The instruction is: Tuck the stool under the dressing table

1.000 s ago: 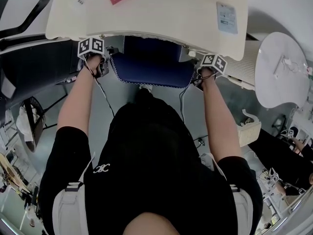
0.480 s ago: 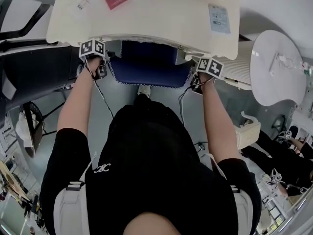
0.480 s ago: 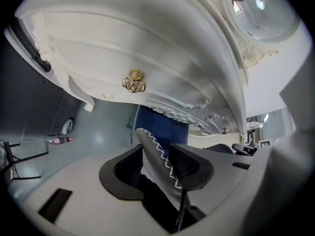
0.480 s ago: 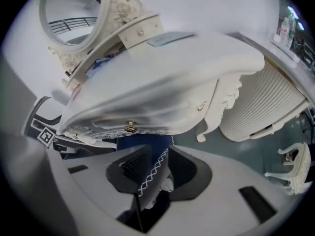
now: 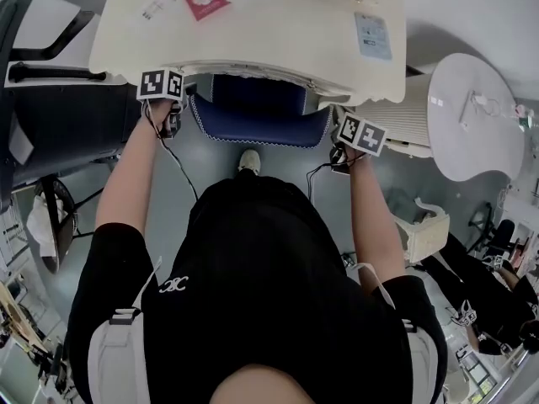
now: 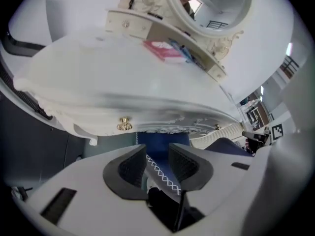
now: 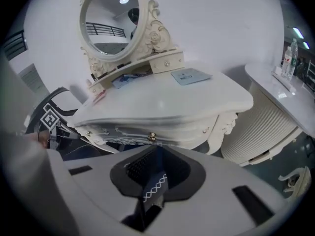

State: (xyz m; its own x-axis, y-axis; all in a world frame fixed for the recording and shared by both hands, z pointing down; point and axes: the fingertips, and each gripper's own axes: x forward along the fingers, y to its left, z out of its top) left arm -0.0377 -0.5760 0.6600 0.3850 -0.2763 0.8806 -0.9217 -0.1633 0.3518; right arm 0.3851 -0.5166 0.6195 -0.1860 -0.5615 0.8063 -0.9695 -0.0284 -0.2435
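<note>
Left tool (image 6: 156, 150), ribbed black pads (image 6: 129, 168) just opened, navy cross-stitched stool (image 6: 162, 136) between

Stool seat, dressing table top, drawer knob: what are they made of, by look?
Stool seat: navy fabric or leatherette, matte; white cross-stitch trim along its edge suggests upholstery. Dressing table top: cream painted wood or moulded resin, satin sheen, carved relief under the rim; can't tell which. Drawer knob: brass-coloured metal, glossy glint; possibly plated plastic.
</note>
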